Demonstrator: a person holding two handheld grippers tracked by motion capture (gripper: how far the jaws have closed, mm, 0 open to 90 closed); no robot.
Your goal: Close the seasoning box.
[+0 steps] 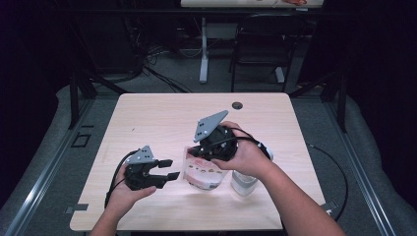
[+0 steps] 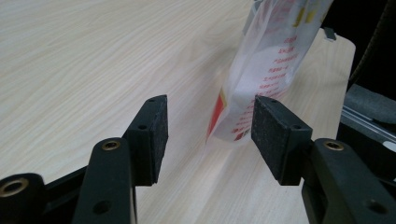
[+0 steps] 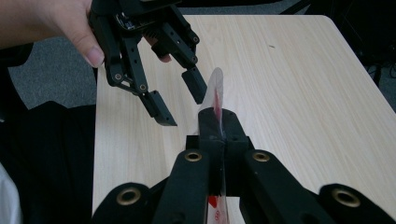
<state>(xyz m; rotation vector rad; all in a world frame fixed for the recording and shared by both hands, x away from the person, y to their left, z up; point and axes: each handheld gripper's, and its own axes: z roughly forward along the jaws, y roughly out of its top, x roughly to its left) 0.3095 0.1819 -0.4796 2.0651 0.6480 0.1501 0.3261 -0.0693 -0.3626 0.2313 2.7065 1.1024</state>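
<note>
A white plastic pouch (image 1: 202, 173) with red print hangs upright just above the table, and my right gripper (image 1: 202, 153) is shut on its top edge. In the right gripper view the thin edge of the pouch (image 3: 216, 88) rises from between the closed jaws of that gripper (image 3: 219, 126). My left gripper (image 1: 169, 168) is open and points at the pouch from the left. In the left gripper view the lower corner of the pouch (image 2: 268, 65) lies just ahead, between the spread pads (image 2: 152, 135), which do not touch it. The right gripper view also shows the left gripper (image 3: 186, 109) beside the pouch edge.
A white cylindrical container (image 1: 243, 183) stands on the wooden table (image 1: 162, 118) under the right wrist. A round cable hole (image 1: 237, 105) sits near the far edge. A black chair (image 1: 260, 44) and a desk leg stand beyond the table.
</note>
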